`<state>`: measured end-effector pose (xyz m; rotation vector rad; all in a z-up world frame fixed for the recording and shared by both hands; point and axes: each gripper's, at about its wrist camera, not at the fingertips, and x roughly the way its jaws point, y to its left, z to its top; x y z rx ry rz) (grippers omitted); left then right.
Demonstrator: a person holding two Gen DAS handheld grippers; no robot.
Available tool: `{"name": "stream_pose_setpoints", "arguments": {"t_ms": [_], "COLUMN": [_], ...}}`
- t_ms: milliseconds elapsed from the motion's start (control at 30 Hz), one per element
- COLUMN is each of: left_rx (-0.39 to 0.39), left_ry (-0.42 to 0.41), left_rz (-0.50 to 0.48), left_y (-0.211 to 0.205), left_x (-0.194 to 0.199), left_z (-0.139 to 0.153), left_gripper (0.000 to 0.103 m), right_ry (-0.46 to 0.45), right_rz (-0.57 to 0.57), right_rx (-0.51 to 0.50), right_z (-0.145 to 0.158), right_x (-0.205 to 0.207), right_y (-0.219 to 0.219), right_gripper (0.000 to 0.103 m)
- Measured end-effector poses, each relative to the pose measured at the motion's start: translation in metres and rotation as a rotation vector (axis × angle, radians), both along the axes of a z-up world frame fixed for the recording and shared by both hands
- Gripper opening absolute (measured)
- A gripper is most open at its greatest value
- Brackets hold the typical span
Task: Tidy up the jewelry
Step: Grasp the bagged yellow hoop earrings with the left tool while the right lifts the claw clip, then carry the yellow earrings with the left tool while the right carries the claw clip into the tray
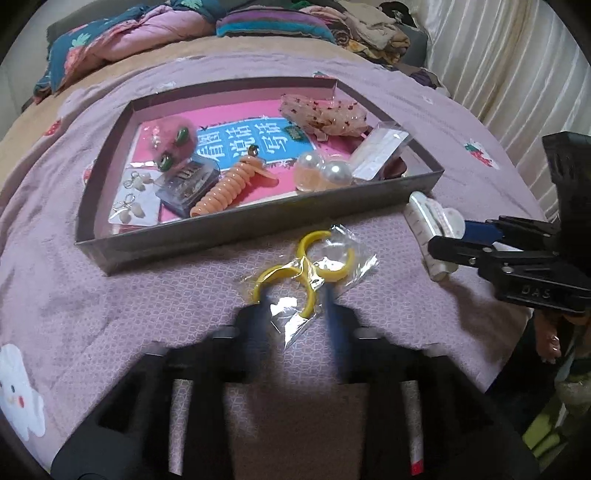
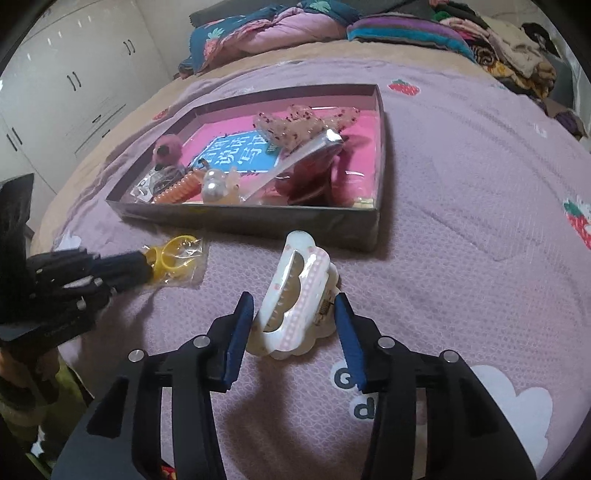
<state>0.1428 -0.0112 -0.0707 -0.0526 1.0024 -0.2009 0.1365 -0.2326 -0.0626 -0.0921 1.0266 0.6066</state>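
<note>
Low in the left wrist view, the left tool (image 1: 295,291) reaches over a clear plastic packet (image 1: 314,280) of yellow rings (image 1: 334,258) lying on the purple bedspread (image 1: 147,295). Its blue fingers (image 1: 332,314) are spread and blurred, one on each side of the packet's lower half — whether they touch it I cannot tell. The packet sits in the middle of the frame, just in front of the near wall of a shallow grey box (image 1: 229,236).

Inside the box, on a pink and blue printed card, lie an orange spiral hair tie (image 1: 225,192), two pearl-like balls (image 1: 321,171), a fluffy pink piece with green stones (image 1: 171,142), earrings on a card (image 1: 131,201) at the lower left corner, a small clear blue case (image 1: 186,186) and a sheer spotted bow (image 1: 325,114) toward the upper right.

In the right wrist view, the right tool (image 2: 293,321) sits at lower centre with its blue pads (image 2: 238,332) apart around a white hair claw with pink dots (image 2: 295,295). The claw rests on the bedspread between the pads, near each but not visibly pinched, just in front of the box's near right corner (image 2: 369,225). The same claw (image 1: 432,232) shows at the right edge of the left view, beside the right tool's tip.

A heap of folded quilts (image 2: 266,33) lies along the top of the frame, and white wardrobe doors (image 2: 74,81) fill the upper left.
</note>
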Motion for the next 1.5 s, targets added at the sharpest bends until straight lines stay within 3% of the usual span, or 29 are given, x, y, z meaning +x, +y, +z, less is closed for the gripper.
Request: {"name": "stream_pose_setpoints", "arguments": {"t_ms": [67, 167, 300, 333, 400, 433, 600, 900, 1033, 1500], "left_rx": [-0.013, -0.019, 0.056, 0.071, 0.101, 0.093, 0.054, -0.045, -0.033, -0.002], "left_ry": [0.008, 0.005, -0.006, -0.009, -0.013, -0.013, -0.04, -0.138, -0.18, -0.187], "left_rz": [-0.011, -0.047, -0.068, -0.066, -0.047, -0.04, -0.031, -0.015, 0.032, 0.14], "left_y": [0.0, -0.008, -0.021, -0.022, -0.022, -0.02, -0.013, 0.002, 0.016, 0.05], "left_x": [0.002, 0.008, 0.017, 0.02, 0.024, 0.025, 0.018, 0.008, 0.016, 0.05], "left_z": [-0.002, -0.003, -0.01, -0.012, -0.014, -0.013, 0.003, 0.06, 0.08, 0.084], "left_gripper": [0.044, 0.064, 0.069, 0.066, 0.04, 0.039, 0.015, 0.012, 0.012, 0.012], "right_ry": [-0.001, -0.006, -0.009, -0.013, -0.026, -0.03, -0.064, -0.13, -0.15, -0.168], "right_rz": [-0.005, -0.025, -0.065, -0.072, -0.081, -0.082, -0.075, -0.022, -0.004, 0.014], "right_rx": [0.008, 0.014, 0.04, 0.044, 0.051, 0.052, 0.069, 0.098, 0.107, 0.11], "right_z": [0.003, 0.008, 0.018, 0.021, 0.029, 0.031, 0.049, 0.081, 0.09, 0.093], "right_x": [-0.001, 0.001, 0.003, 0.003, 0.003, 0.003, 0.005, 0.017, 0.027, 0.062], "right_y": [-0.004, -0.011, -0.025, -0.027, -0.032, -0.033, -0.031, -0.005, 0.009, 0.04], "right_gripper": [0.043, 0.043, 0.043, 0.043, 0.043, 0.043, 0.043, 0.043, 0.043, 0.043]}}
